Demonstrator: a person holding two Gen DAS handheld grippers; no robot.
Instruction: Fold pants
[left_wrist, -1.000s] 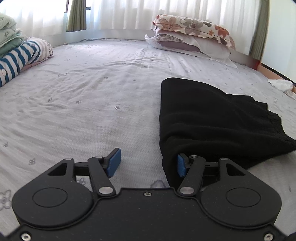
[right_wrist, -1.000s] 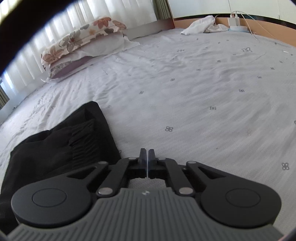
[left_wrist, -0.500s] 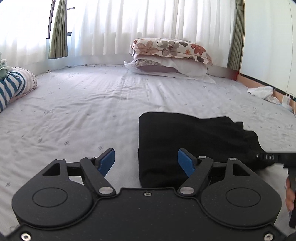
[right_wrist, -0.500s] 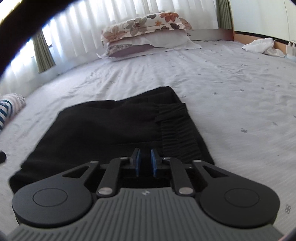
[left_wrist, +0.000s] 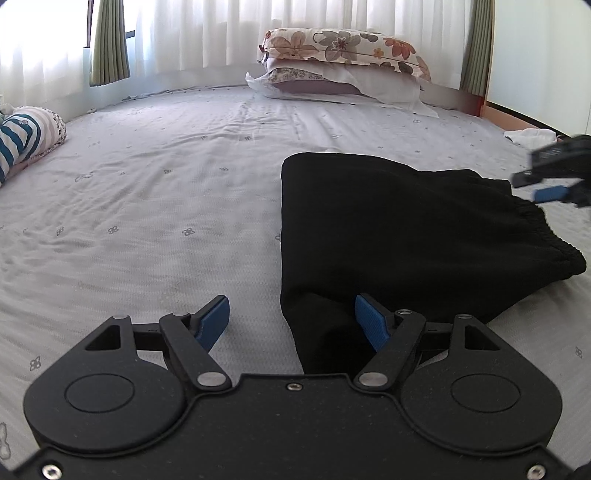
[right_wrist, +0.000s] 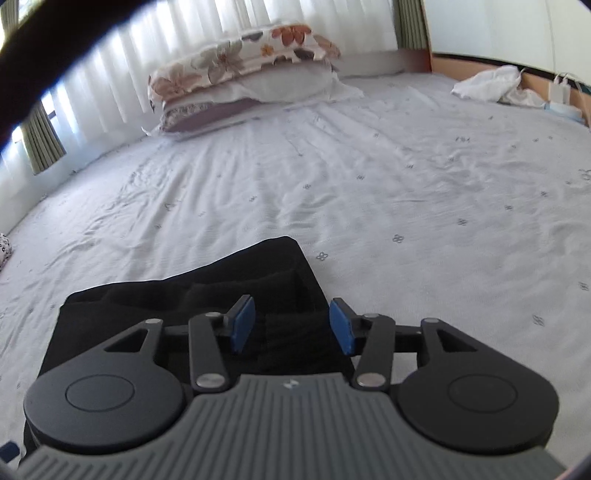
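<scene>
**Left wrist view: folded black pants on the bed, both claws spread**

Left wrist view shows the left claw (left_wrist: 291, 321) with its blue pads spread wide and nothing pinched. Its left pad (left_wrist: 213, 322) hangs over bare sheet, while the right pad (left_wrist: 371, 320) sits over the near corner of the black pants (left_wrist: 399, 229). The near left edge of the garment runs between the two pads; neither pad can be seen pressing on it.

The pants lie folded into a compact dark slab on the pale, flower-printed bed sheet (left_wrist: 155, 221), right of the middle of this view. The gathered elastic waistband (left_wrist: 554, 236) forms the right-hand edge of the slab, and the far left corner is square and flat.

At the right border of the same view the right claw (left_wrist: 543, 184) appears small and blurred, above the waistband end of the pants.

Seen from the right wrist, the right claw (right_wrist: 291, 323) is opening, its two blue pads apart with the dark cloth of the pants (right_wrist: 184, 306) lying beneath and between them, not gripped.

Stacked pillows (left_wrist: 343, 62), the top one floral, rest at the far side of the bed before white curtains (left_wrist: 192, 33). A striped blue and white garment (left_wrist: 18, 136) lies at the left edge, and a crumpled white cloth (right_wrist: 487, 85) at the far right.
</scene>
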